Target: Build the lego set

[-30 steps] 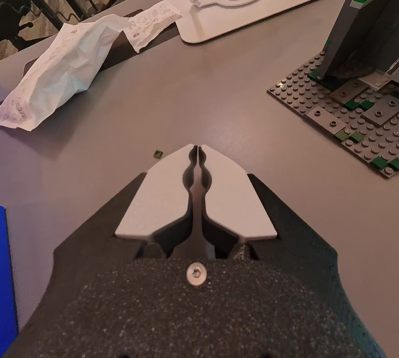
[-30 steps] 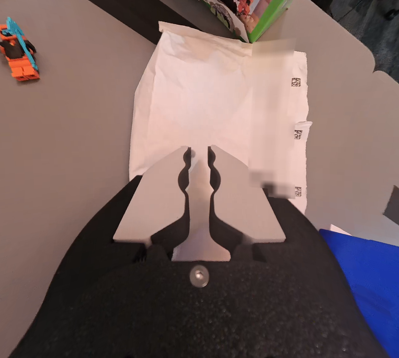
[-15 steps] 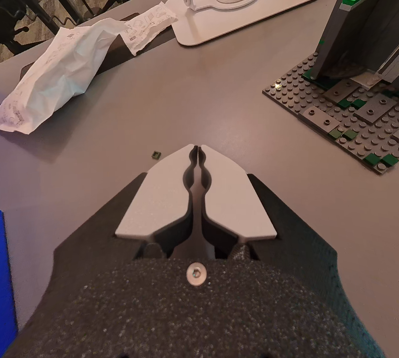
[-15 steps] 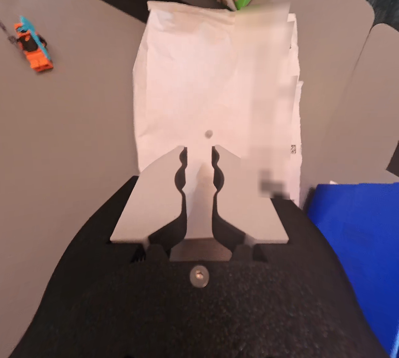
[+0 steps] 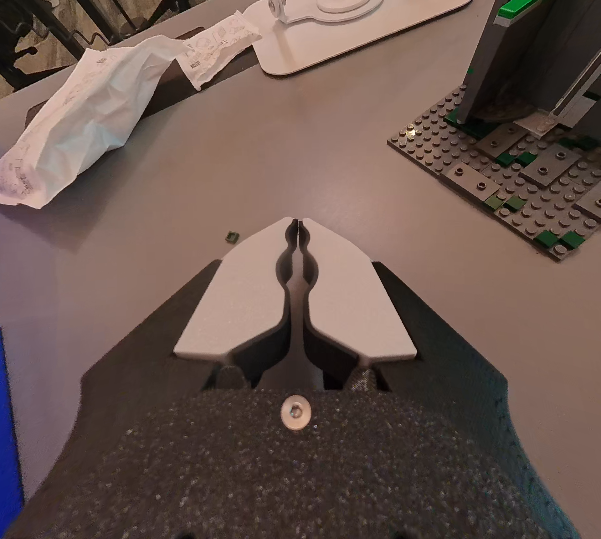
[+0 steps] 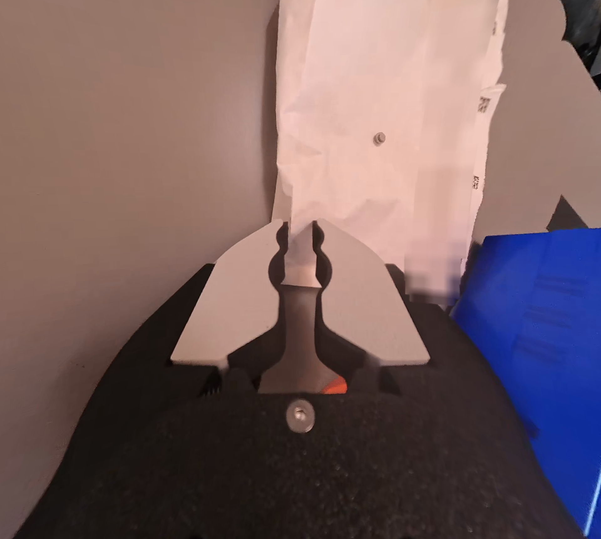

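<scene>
Grey tabletop. Left gripper fingers pressed together, nothing between; tiny dark green piece just beside its left tip. Grey studded baseplate with dark tower off to the right. Right gripper slightly parted, empty, over white paper bag; small grey round stud lies on bag.
</scene>
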`<state>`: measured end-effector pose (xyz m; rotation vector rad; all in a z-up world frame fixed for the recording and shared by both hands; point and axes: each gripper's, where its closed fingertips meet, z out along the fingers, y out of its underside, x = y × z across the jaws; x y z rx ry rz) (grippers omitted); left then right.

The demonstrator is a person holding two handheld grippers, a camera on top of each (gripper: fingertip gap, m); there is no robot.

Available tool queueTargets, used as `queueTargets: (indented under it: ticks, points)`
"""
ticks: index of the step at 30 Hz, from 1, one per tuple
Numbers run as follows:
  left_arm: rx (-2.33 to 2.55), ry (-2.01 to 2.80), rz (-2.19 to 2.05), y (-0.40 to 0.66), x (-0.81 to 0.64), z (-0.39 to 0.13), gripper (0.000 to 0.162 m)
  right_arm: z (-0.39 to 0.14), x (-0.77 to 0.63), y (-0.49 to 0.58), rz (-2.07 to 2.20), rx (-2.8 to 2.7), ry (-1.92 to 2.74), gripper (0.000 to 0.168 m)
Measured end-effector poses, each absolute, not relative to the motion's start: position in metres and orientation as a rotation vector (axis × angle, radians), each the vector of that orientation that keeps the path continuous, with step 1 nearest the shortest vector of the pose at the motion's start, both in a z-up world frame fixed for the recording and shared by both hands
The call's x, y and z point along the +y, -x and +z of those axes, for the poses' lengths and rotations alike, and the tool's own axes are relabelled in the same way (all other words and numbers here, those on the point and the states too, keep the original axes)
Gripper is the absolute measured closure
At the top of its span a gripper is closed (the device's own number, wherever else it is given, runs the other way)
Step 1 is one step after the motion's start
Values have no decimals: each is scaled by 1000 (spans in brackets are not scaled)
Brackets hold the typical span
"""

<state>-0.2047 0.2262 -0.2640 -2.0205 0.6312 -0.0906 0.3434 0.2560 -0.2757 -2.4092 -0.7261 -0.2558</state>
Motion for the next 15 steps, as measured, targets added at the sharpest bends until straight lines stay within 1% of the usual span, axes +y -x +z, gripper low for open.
queueTargets:
  ticks: [9, 15]
  points:
    - [634, 2023, -100, 205, 226, -264, 162, -274, 265, -301, -203, -640, 2435, 155]
    - [634, 2021, -107, 205, 225, -263, 162, -266, 283, -259, -8, -562, 2393, 147]
